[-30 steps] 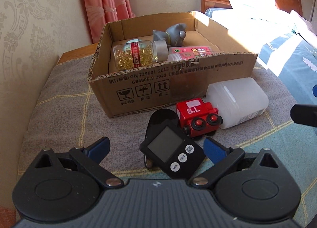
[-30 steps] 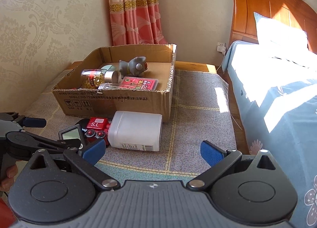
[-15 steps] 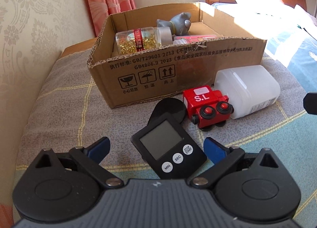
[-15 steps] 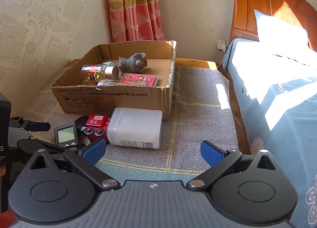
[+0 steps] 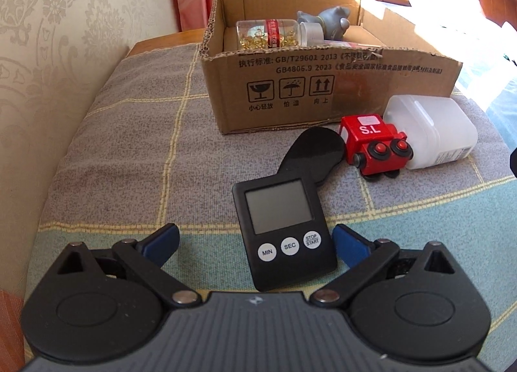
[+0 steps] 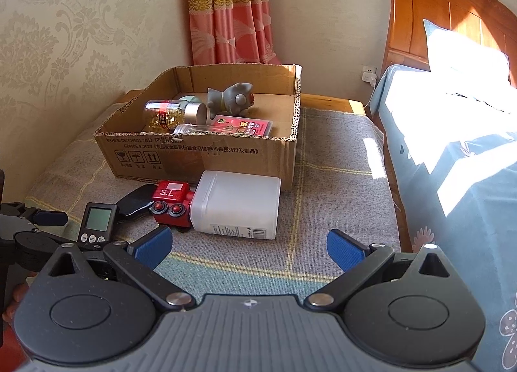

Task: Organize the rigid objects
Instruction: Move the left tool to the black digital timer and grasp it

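A black digital timer lies on the checked cloth between the open fingers of my left gripper; the right pad is close to its edge, and I cannot tell whether it touches. The timer also shows in the right wrist view. A red toy train marked S.L and a white plastic jar lie on their sides in front of the cardboard box. A black flat paddle-shaped piece lies behind the timer. My right gripper is open and empty, hovering before the jar.
The box holds a capsule bottle, a grey toy figure and a red flat pack. A wall stands to the left, a curtain behind. A wooden bed with blue bedding lies to the right.
My left gripper has moved forward and lower, so the timer now sits between its fingers. The right gripper has pulled back and risen a little. Both stay open.
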The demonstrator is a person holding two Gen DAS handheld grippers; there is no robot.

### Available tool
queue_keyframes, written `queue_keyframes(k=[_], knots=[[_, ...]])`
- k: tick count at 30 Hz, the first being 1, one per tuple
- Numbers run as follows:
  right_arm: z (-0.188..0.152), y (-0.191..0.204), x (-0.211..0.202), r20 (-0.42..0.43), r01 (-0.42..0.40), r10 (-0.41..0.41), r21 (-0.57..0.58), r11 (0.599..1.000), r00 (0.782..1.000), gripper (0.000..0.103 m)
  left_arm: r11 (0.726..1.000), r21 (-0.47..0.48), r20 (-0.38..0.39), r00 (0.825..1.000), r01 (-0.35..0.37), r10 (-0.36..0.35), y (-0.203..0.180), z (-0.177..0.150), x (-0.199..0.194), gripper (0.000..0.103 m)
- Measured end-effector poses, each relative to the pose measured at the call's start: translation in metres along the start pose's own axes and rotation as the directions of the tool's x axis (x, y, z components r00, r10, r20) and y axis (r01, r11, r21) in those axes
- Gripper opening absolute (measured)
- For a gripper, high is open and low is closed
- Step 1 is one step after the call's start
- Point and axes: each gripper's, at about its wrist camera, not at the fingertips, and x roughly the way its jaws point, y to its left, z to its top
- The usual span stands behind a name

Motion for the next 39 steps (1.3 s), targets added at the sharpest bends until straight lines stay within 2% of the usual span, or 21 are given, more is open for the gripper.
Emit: queue_keyframes(k=[7,11,16,17,18,21,22,32,39], knots=[[-0.003,0.0,-0.008,0.013,-0.021,0.021,0.012,1.0,1.0,0.103,1.0,0.016,-0.035,0.999,-0.021,0.021,-0.005,0.005,-0.001,0.099],[-0.007,-0.002,-0.014,0.023,-0.034,0.033,0.015,0.999,0.999,0.103,1.0,-0.012,-0.052,0.998,-0.019,0.018,-0.004,0.001,-0.005,0.097],[-0.011,-0.007,-0.018,0.032,-0.048,0.047,0.026,0.999,0.998,0.103,0.999,-0.052,-0.041,0.999,-0.007,0.005,-0.01,0.0,-0.003,0.089],[-0.012,-0.008,-0.018,0.032,-0.048,0.047,0.027,0.998,0.998,0.103,0.998,-0.064,-0.039,0.999,-0.004,0.001,-0.011,0.001,-0.003,0.086],[-0.013,-0.01,-0.019,0.032,-0.047,0.046,0.028,0.998,0.998,0.103,0.997,-0.071,-0.032,0.999,0.003,-0.005,-0.011,0.002,-0.003,0.076],[-0.015,-0.014,-0.02,0.033,-0.049,0.048,0.026,0.998,0.998,0.103,0.996,-0.087,-0.017,1.0,0.017,-0.019,-0.013,0.004,-0.005,0.057],[-0.016,-0.015,-0.02,0.033,-0.051,0.05,0.026,0.998,0.998,0.103,0.996,-0.089,-0.014,1.0,0.019,-0.02,-0.013,0.004,-0.005,0.054],[-0.032,-0.017,-0.004,-0.022,-0.064,0.063,-0.029,0.998,0.998,0.103,0.996,-0.092,-0.033,0.999,0.015,-0.018,-0.002,-0.024,-0.029,0.052],[-0.038,-0.01,0.021,-0.064,-0.07,0.066,-0.063,0.996,0.996,0.103,0.995,-0.104,-0.007,1.0,-0.002,0.001,0.007,-0.039,-0.037,0.054]])
